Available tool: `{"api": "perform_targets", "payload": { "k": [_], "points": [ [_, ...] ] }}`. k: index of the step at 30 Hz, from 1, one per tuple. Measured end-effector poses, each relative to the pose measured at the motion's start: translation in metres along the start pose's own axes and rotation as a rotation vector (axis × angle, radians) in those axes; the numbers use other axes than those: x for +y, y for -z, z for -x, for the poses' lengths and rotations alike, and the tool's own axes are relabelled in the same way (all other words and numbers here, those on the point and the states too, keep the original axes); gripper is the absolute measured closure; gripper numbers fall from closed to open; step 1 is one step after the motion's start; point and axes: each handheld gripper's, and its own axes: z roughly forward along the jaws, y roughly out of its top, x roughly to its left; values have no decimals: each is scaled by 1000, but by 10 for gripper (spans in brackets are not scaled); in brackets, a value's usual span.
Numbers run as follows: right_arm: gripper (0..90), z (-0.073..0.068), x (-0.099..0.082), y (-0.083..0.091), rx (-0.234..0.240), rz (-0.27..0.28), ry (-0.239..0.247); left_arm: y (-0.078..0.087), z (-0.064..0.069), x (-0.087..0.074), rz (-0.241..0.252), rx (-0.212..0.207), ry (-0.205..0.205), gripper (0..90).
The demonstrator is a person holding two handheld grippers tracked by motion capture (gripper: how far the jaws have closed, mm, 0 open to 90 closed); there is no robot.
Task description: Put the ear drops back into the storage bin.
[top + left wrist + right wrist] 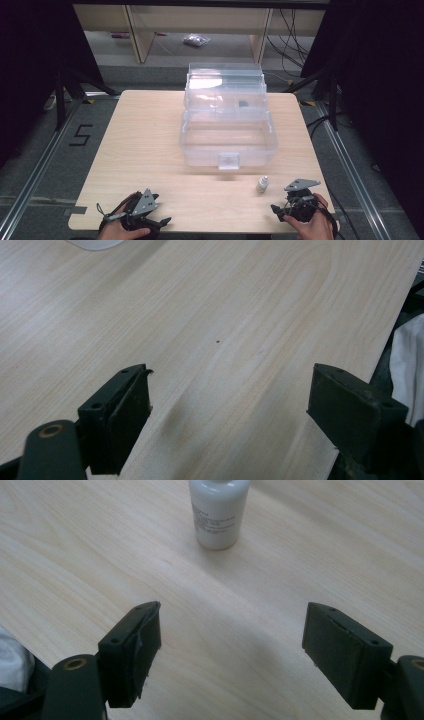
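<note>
Bottle, small, white and upright, stands on the wooden table at about five o'clock from the clear plastic box, near the front edge. Right gripper, jaws spread wide and empty, lies near it at four o'clock; in the right gripper view the bottle stands at twelve o'clock beyond the jaws. Left gripper, likewise wide open and empty, rests well apart. The bottle looks light, rigid, smooth and easily toppled; grasp its cylindrical body at mid-height.
</note>
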Motion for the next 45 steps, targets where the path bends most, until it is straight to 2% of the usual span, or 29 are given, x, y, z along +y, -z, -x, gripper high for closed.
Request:
{"api": "perform_targets", "payload": {
  "k": [1,2,3,4,10,12,14,15,16,17,18,19,20,21,22,23,24,25,26,28,32,37,40,41,45],
  "points": [
    [244,1,2,1,-6,-10,24,0,0,0,-3,6,-3,166],
    [245,1,3,1,-3,-18,18,0,1,0,5,-2,7,166],
    [245,1,3,1,-3,-18,18,1,0,0,-6,-7,-9,166],
    [248,0,3,1,3,-26,19,0,0,0,-1,5,-2,166],
    [255,-1,8,2,-16,-48,28,-1,1,0,7,5,2,166],
    [257,1,11,0,-26,-41,61,0,0,1,1,6,0,166],
    [260,-2,14,1,-15,-62,39,0,1,0,8,-7,9,166],
    [260,-2,15,0,-21,-57,48,0,1,0,4,-9,5,166],
    [260,0,17,-1,-25,-48,90,0,1,1,5,-9,6,166],
    [260,-3,18,0,-16,-65,62,0,1,1,8,-4,7,166],
    [260,-4,19,-1,-14,-67,54,0,2,0,11,-9,29,166],
    [260,-1,20,-2,-25,-55,97,-1,1,0,5,2,22,166],
    [260,-3,21,-2,-23,-63,76,-1,1,0,5,4,22,166],
    [260,-2,22,-2,-28,-56,101,0,1,0,4,3,22,166],
    [260,-3,23,-1,-28,-61,91,0,1,0,4,3,22,166],
    [260,-2,24,-2,-27,-57,102,0,0,1,4,5,2,166],
    [260,-5,25,-1,-17,-76,75,0,0,0,2,5,1,166],
    [260,-5,25,-1,-17,-76,75,0,0,0,2,5,1,166],
    [260,-3,27,-2,-32,-57,108,0,0,0,2,4,1,166],
    [260,-5,29,-2,-23,-77,84,0,0,0,1,5,0,166],
    [260,-7,37,-2,-26,-81,92,0,-1,0,0,4,-2,166],
    [261,-8,45,-2,-35,-84,127,0,-1,0,-2,3,-3,166],
    [273,-9,52,-1,-48,-102,158,1,-1,0,-1,3,-1,166],
    [276,-9,54,-2,-49,-108,161,0,0,-1,-1,2,19,166],
    [295,-8,62,-6,-43,-135,176,1,1,-1,5,4,19,166]
  ]
}}
